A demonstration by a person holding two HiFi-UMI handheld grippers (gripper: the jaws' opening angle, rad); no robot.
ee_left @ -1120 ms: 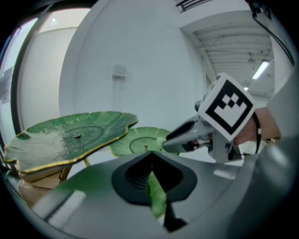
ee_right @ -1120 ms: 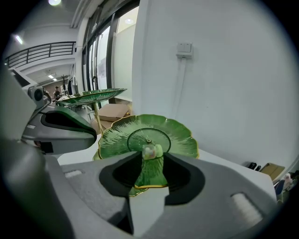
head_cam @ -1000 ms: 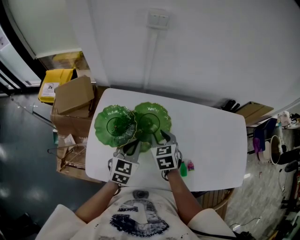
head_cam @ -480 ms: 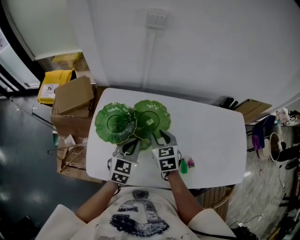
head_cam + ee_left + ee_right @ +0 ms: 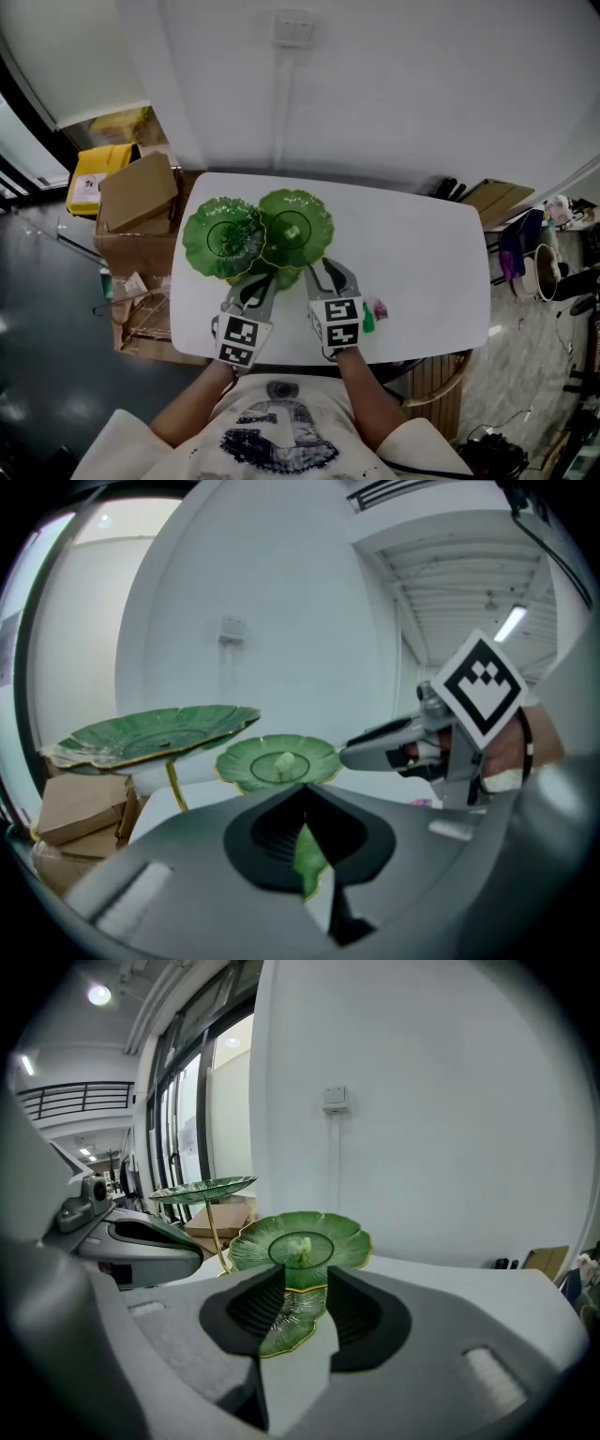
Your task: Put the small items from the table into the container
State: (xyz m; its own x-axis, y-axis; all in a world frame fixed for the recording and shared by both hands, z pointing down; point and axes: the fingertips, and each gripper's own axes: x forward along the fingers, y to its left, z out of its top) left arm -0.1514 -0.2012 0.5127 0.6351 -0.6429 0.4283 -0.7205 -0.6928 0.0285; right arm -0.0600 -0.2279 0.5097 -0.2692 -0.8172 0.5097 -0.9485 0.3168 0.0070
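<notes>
Left hand-held gripper (image 5: 255, 283) (image 5: 305, 853): sits clenched, jaws together on the gold-edged rim of the small lowest green leaf-shaped dish (image 5: 279, 277) (image 5: 306, 862) (image 5: 286, 1321), close to the near edge of the white table (image 5: 422, 253).

Right hand-held gripper (image 5: 330, 276) (image 5: 300, 1316): stands released, jaws well apart, pads pressing on nothing. Points at the same lowest dish, which shows in the gap between the jaws.

Green three-tier leaf-dish stand: occupies the table's left end.
- Tallest wide green leaf dish (image 5: 223, 236) (image 5: 150, 733) (image 5: 202, 1188): rises on a thin gold stem (image 5: 173, 785) and overhangs toward the left edge.
- Middle green leaf dish (image 5: 309, 217) (image 5: 244, 759) (image 5: 337, 1237): sits beside it, toward the far edge, and partly overlaps it in the head view.
- Small pale green lump (image 5: 292, 231) (image 5: 284, 760) (image 5: 301, 1247): rests at the centre of the middle dish. Cannot tell whether loose or part of the dish.

Small green item (image 5: 367, 321) and small pink item (image 5: 379, 308): lie on the bare table just beside each other, near the near edge, right of the right gripper and outside the stand.

Brown cardboard box (image 5: 139, 192): stands off the table, beyond its left edge.
</notes>
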